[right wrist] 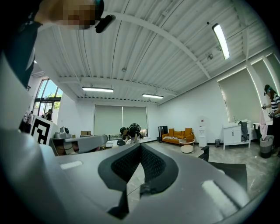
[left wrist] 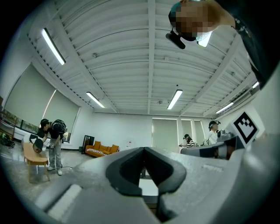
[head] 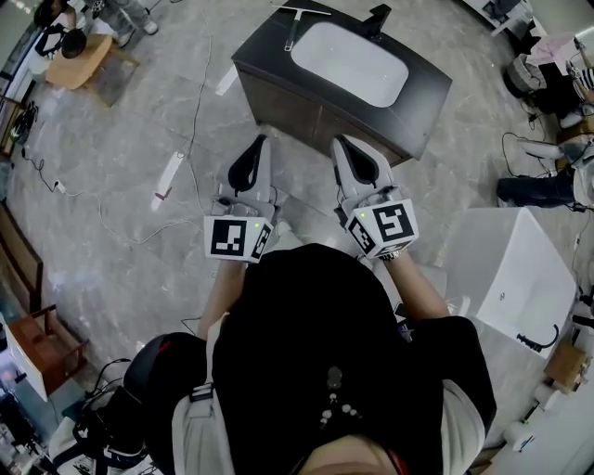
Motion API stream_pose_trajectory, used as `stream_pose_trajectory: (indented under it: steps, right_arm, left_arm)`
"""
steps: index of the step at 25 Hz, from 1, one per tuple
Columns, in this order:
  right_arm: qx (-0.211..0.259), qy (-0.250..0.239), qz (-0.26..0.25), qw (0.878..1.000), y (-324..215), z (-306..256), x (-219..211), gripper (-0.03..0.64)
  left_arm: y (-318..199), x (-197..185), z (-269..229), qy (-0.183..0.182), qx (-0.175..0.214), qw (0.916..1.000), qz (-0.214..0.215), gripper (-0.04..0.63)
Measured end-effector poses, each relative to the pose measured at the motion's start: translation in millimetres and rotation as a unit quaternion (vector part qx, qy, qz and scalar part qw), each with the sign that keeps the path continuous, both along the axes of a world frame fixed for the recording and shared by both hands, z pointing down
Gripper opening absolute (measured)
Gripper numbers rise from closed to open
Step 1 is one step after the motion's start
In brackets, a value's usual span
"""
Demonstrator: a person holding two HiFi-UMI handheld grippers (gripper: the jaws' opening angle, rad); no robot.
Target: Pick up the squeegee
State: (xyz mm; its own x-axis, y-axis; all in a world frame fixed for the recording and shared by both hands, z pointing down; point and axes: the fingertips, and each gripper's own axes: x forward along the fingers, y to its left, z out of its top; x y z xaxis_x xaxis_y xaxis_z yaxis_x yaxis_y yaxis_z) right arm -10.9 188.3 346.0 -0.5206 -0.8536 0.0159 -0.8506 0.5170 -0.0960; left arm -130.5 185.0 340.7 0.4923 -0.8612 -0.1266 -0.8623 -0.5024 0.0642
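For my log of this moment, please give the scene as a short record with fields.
left gripper: jaws shut, empty, pointing at the cabinet
right gripper: jaws shut, empty, beside the left one
cabinet: dark, standing on the floor ahead, white sink in its top
squeegee: probably the thin pale bar at the cabinet top's far left corner; untouched

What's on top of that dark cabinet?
A white basin, a black tap and what looks like a squeegee at its left edge. Inside the cabinet is hidden.
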Motion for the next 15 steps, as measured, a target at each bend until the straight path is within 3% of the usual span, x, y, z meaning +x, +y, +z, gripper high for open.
stream_pose_trajectory:
  steps: [15]
  right_arm:
    - [0.001,0.006,-0.009,1.0,-45.0,7.4,-50.7,0.002]
  left_arm:
    - [-41.7,-48.0,9.7,-0.002,-0.006,1.0,-0.004,0.002]
